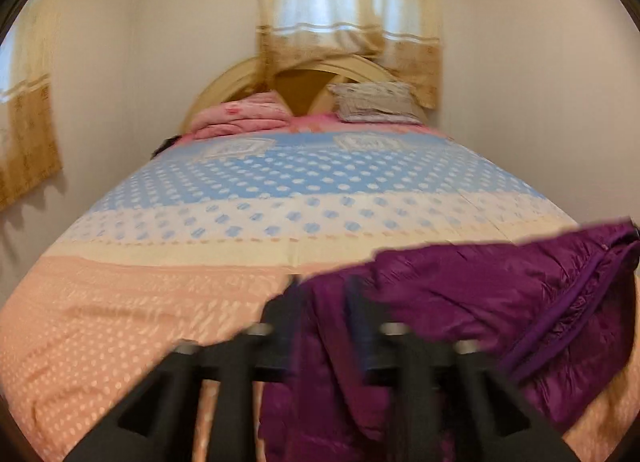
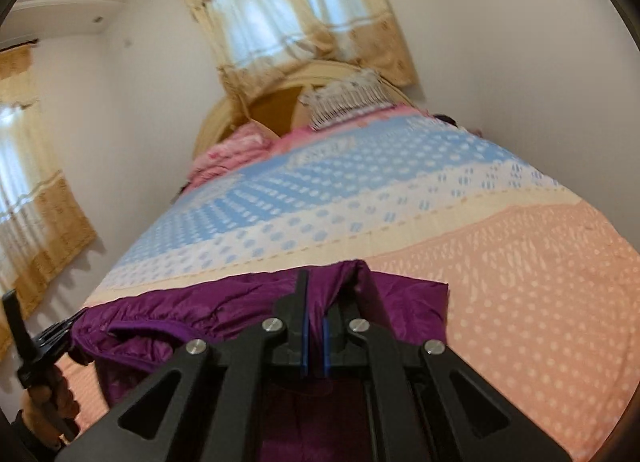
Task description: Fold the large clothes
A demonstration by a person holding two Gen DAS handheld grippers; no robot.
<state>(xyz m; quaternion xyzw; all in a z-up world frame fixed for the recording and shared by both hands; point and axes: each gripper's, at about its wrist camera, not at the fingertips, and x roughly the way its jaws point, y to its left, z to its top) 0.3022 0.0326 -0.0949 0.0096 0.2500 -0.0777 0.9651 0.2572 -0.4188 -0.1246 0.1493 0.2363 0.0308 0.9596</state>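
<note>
Purple puffer jacket (image 1: 500, 294) lying across near end of dotted bedspread (image 1: 280, 190), no readable label or writing anywhere. Left gripper (image 1: 324, 294) pinching jacket fabric, blurred. Right gripper (image 2: 324, 294) clamped on another fold, 2 fingers nearly together

Black tongs (image 2: 316, 302), silver screws, blue finger pads (image 2: 305, 338).

1. Bedspread (image 1: 200, 222) runs flat & bare from the near edge up to the head end; wide free room for a gripper across the middle & left.
2. Purple puffer jacket (image 1: 500, 294) is bunched on the near right part, blocking that corner.
3. Pink blanket (image 1: 240, 116) & pillow (image 1: 376, 104) crowd the head end by the headboard (image 1: 224, 82).
4. Walls stand close on both sides.
</note>
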